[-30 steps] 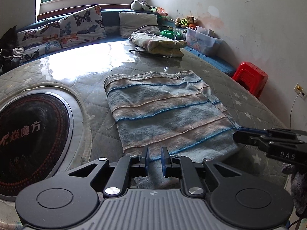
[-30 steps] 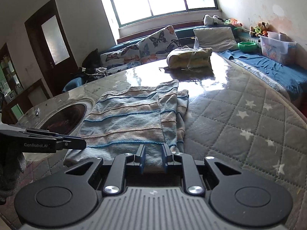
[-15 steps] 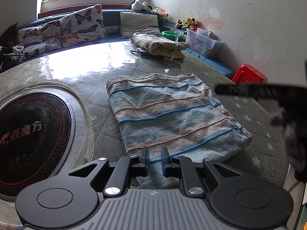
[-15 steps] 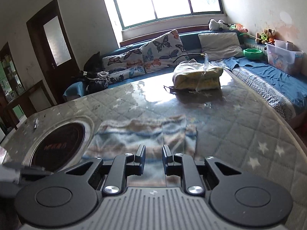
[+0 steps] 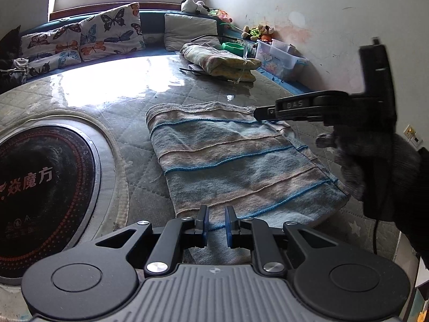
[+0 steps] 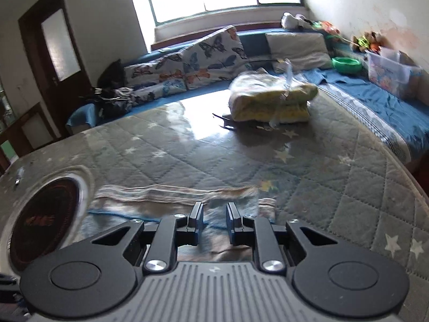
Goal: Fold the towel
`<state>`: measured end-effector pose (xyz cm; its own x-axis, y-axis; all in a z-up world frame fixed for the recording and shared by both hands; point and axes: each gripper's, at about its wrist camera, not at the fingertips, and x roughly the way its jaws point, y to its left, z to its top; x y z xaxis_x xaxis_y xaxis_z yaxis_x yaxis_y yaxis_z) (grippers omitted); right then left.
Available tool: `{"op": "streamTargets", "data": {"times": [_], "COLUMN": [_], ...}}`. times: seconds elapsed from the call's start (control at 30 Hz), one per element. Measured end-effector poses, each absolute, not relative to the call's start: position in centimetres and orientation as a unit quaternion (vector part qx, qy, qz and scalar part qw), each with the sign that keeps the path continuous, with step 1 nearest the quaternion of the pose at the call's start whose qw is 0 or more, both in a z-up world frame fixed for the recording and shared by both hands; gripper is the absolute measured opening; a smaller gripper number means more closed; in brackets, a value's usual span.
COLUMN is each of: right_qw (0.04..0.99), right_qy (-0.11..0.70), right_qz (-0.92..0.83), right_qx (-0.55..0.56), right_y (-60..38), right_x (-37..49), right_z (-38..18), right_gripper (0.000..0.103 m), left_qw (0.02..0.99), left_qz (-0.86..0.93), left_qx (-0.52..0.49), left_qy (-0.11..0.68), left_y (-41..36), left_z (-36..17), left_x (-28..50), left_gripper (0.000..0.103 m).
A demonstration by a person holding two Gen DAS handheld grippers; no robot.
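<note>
A striped blue and beige towel [image 5: 236, 166] lies folded flat on the quilted round table [image 5: 128, 123]. My left gripper [image 5: 215, 220] hovers over the towel's near edge, its fingers a little apart with nothing between them. A gloved hand [image 5: 375, 161] holds my right gripper [image 5: 257, 112] just above the towel's far right corner. In the right wrist view the towel [image 6: 161, 204] is blurred under my right gripper [image 6: 214, 217], which is open and empty. Whether either gripper touches the cloth I cannot tell.
A round black hotplate [image 5: 40, 187] is set into the table at the left. A folded yellow blanket [image 5: 219, 61] lies at the far side. Butterfly cushions [image 5: 80, 37] and a clear plastic box [image 5: 278, 59] sit on the bench behind. The table edge [image 5: 375, 236] runs close on the right.
My right gripper has risen from the towel's near right corner and moved forward to its far right corner. The left gripper has hardly moved. The towel lies as before.
</note>
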<state>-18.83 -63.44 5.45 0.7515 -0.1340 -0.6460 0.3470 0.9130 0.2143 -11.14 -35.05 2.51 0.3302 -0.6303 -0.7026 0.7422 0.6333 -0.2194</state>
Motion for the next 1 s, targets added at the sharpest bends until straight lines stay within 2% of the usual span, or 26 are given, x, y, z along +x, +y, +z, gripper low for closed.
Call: {"op": "streamTargets", "data": {"times": [0.47, 0.87, 0.93, 1.0], "right_qw": [0.934, 0.926, 0.927, 0.930], "right_qy": [0.321, 0.341, 0.339, 0.334], "right_qz": [-0.081, -0.099, -0.101, -0.096], "right_qx": [0.133, 0.128, 0.125, 0.123], "right_y": [-59.8, -59.5, -59.3, -58.9], "right_x": [-17.1, -14.3, -14.3, -14.5], "right_z": [7.5, 5.4, 5.7, 6.1], "right_gripper": [0.017, 0.017, 0.017, 0.017], "left_qw": [0.810, 0.808, 0.808, 0.809], "left_qz": [-0.425, -0.428, -0.428, -0.428], "left_qx": [0.062, 0.056, 0.056, 0.055], "left_qy": [0.398, 0.401, 0.401, 0.400], "left_y": [-34.5, -33.8, -33.8, -33.8], "left_z": [2.5, 2.6, 2.6, 2.7], "left_x": [-11.2, -11.1, -11.2, -11.3], "left_gripper": [0.015, 0.015, 0.017, 0.023]}}
